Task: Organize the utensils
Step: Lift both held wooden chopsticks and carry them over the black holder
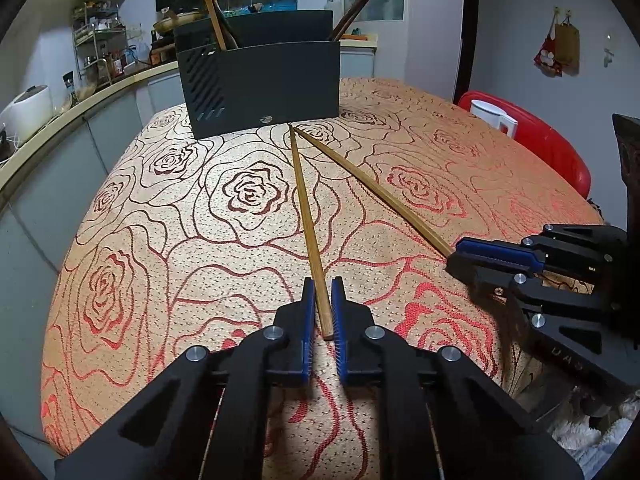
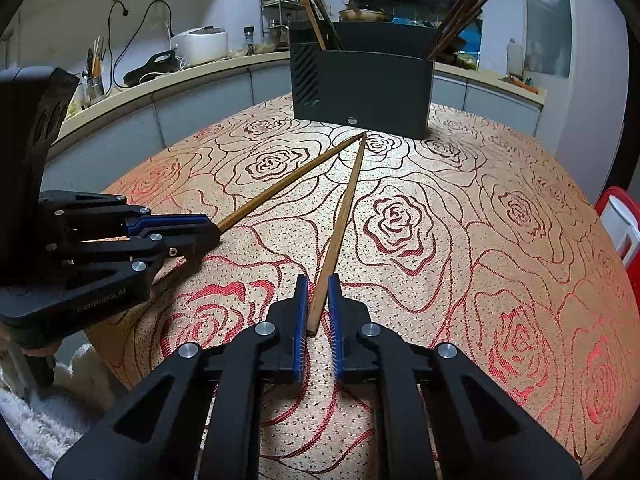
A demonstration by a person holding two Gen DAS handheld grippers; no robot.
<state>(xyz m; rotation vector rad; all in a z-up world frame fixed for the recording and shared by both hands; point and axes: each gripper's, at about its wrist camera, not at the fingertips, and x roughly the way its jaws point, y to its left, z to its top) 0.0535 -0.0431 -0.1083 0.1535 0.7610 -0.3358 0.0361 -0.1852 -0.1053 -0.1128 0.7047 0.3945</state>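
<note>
Left wrist: dark holder (image 1: 260, 80) with upright chopsticks (image 1: 214, 20) inside

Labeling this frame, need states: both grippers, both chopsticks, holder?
left gripper: shut on left chopstick
right gripper: shut on right chopstick
left chopstick: lying on tablecloth, thick end gripped
right chopstick: lying on tablecloth, thick end gripped
utensil holder: upright, chopsticks inside

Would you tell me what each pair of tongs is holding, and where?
Left tongs: one light chopstick, pinched at its near end. Right tongs: the other chopstick, likewise.
</note>
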